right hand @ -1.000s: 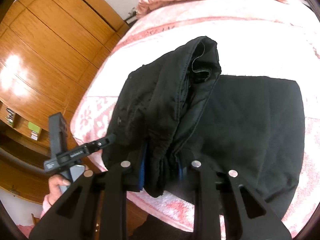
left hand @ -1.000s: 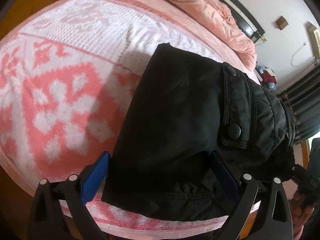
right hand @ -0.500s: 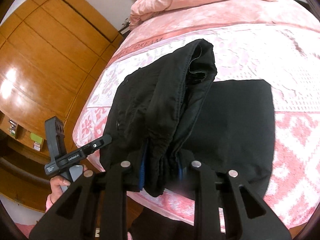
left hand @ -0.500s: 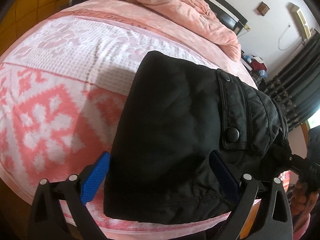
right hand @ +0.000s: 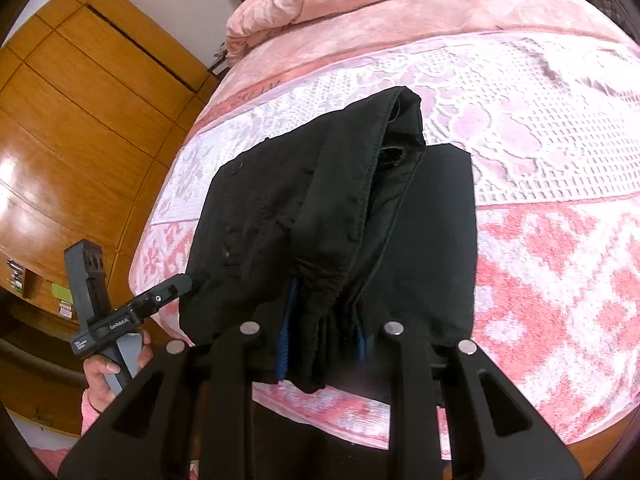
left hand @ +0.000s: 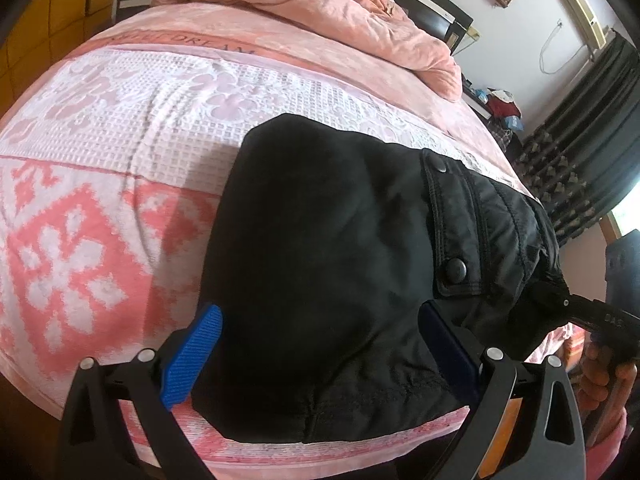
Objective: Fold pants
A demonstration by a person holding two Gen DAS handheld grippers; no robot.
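Black pants (left hand: 328, 260) lie partly folded on the pink patterned bedspread (left hand: 100, 220), with a snap-button pocket flap to the right. My left gripper (left hand: 318, 348) hovers over their near edge. Its blue pads are wide apart, and the black fabric fills the gap between them without being pinched. In the right wrist view my right gripper (right hand: 324, 340) is shut on a bunched edge of the pants (right hand: 288, 208) and holds that layer up in a ridge over the flat part. The left gripper (right hand: 176, 286) shows there at the pants' left corner, held by a hand (right hand: 104, 372).
A crumpled pink quilt (left hand: 328, 12) lies at the far end of the bed by the dark headboard. A wooden wardrobe (right hand: 80, 100) stands on one side and dark curtains (left hand: 580, 152) hang on the other. The bed's near edge is just below both grippers.
Both grippers have drawn back across the bed and rolled slightly, and the pants came along. More of the bedspread and quilt shows beyond them. The right gripper's hold is the same.
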